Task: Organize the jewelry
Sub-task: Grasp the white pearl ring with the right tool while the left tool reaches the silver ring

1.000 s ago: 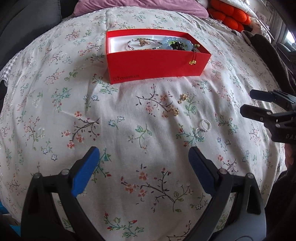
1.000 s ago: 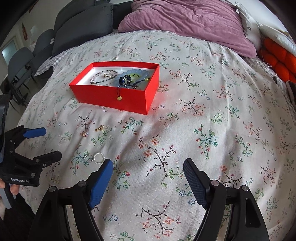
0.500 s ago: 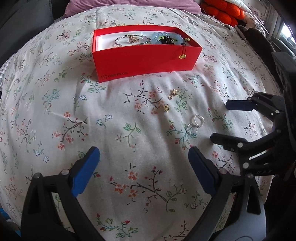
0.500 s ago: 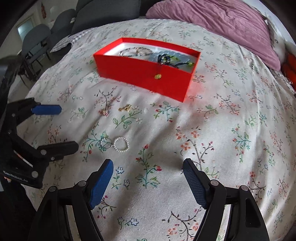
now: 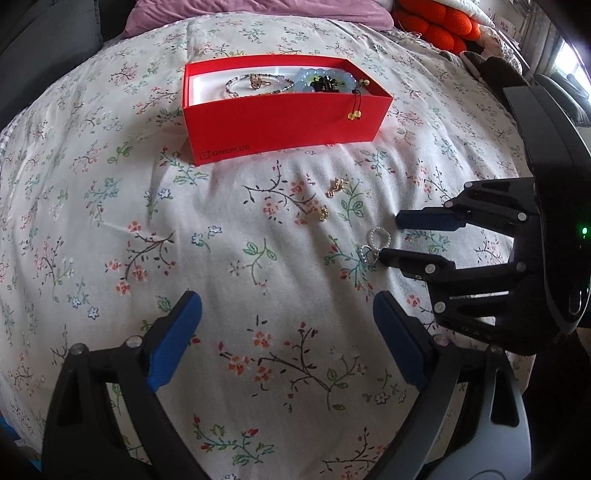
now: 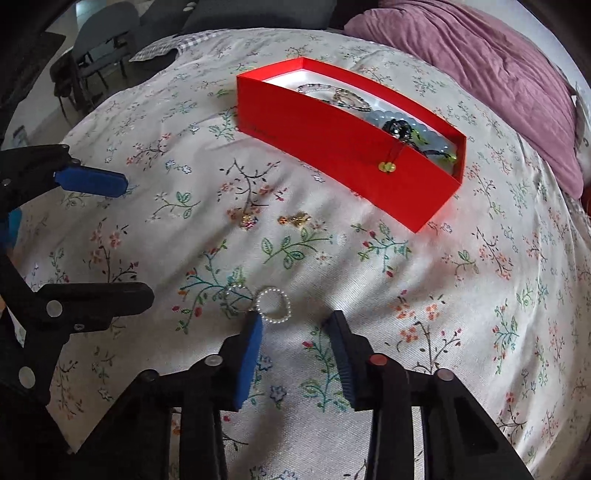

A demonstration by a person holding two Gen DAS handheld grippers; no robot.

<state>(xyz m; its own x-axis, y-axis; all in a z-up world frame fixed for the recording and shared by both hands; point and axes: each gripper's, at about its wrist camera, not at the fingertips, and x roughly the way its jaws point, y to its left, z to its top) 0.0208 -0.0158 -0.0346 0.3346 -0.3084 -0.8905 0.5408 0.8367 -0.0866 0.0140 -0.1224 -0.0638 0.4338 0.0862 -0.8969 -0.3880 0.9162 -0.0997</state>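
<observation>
A red box (image 5: 288,122) (image 6: 347,158) holding bead bracelets sits on the flowered bedspread. Two small gold earrings (image 5: 338,186) (image 6: 297,220) lie in front of it. Nearer lie a pearl ring (image 5: 379,236) (image 6: 273,306) and a crystal ring (image 5: 365,253) (image 6: 236,295). My right gripper (image 6: 295,325) (image 5: 393,239) points down at the pearl ring, which lies just ahead of its fingertips, by the left pad. Its jaws are closing and do not press on the ring. My left gripper (image 5: 286,332) (image 6: 135,240) hovers wide over bare cloth, its jaws closing slightly with nothing between them.
A mauve blanket (image 6: 480,55) is bunched at the head of the bed, and an orange cushion (image 5: 436,26) lies beside it. Dark chairs (image 6: 92,48) stand past the bed's far left edge. The bedspread (image 5: 110,221) is soft and wrinkled.
My right gripper has swung in and down toward the two rings, rolled, and narrowed its jaws a good deal. My left gripper has kept its place.
</observation>
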